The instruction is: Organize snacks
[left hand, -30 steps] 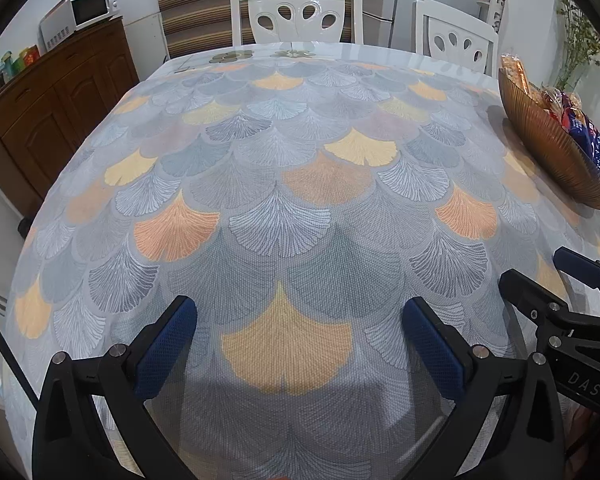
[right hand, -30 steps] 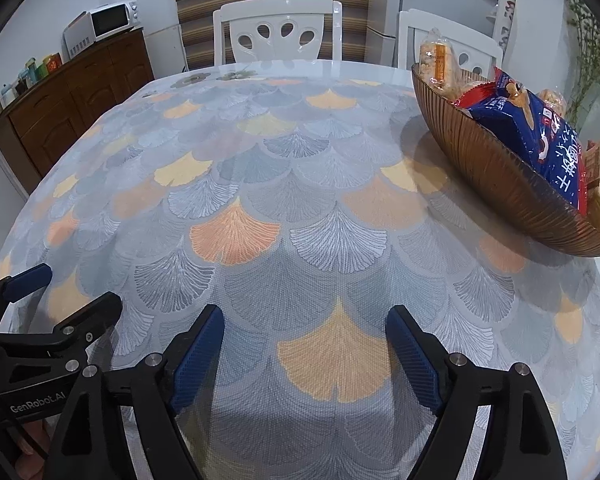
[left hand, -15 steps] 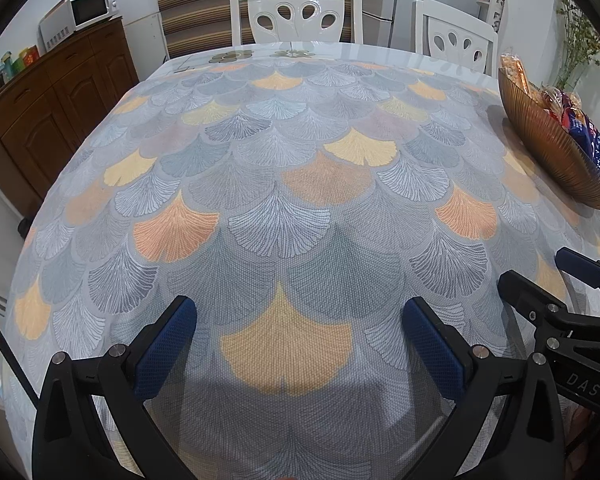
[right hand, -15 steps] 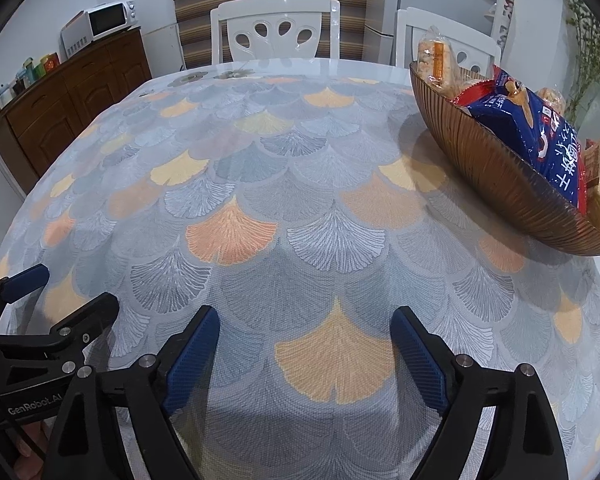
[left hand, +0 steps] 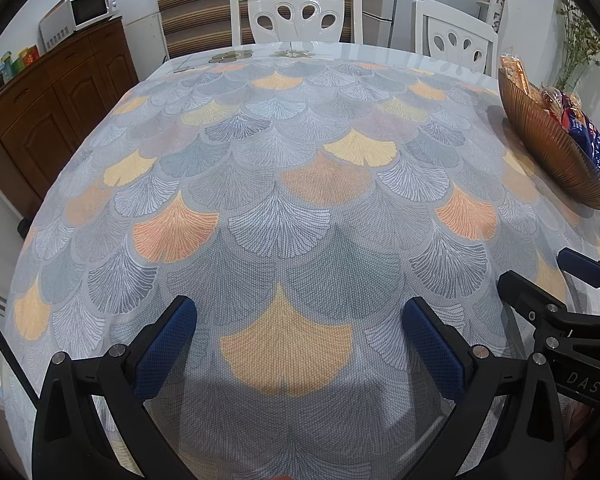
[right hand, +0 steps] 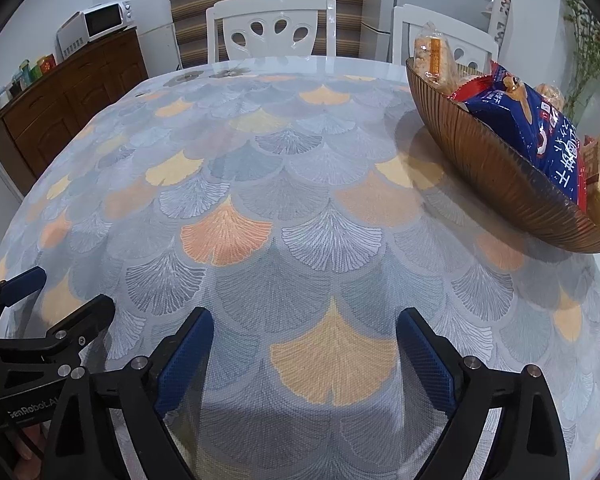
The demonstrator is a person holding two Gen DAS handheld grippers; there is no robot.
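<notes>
A: How do the two black grippers sit over the bench (left hand: 300,184) with its grey, yellow and orange fan-patterned cloth?

B: Both tilt steeply down at the near edge. The left gripper (left hand: 300,344) shows its blue-padded fingers (left hand: 166,344) spread wide at the bottom of its own view, with only cloth between them. The right gripper (right hand: 304,354) has its fingers (right hand: 184,356) apart and opening further, nothing between them either. Each gripper shows at the lower side edge of the other's view, so they hang side by side, apart.

A: And the snacks?

B: In the ribbed amber glass bowl (right hand: 500,176) at the right of both views, well apart from the fingers. A blue snack bag (right hand: 540,128) lies in it, with a clear pack of pale crackers (right hand: 432,60) standing at its far end.
</notes>
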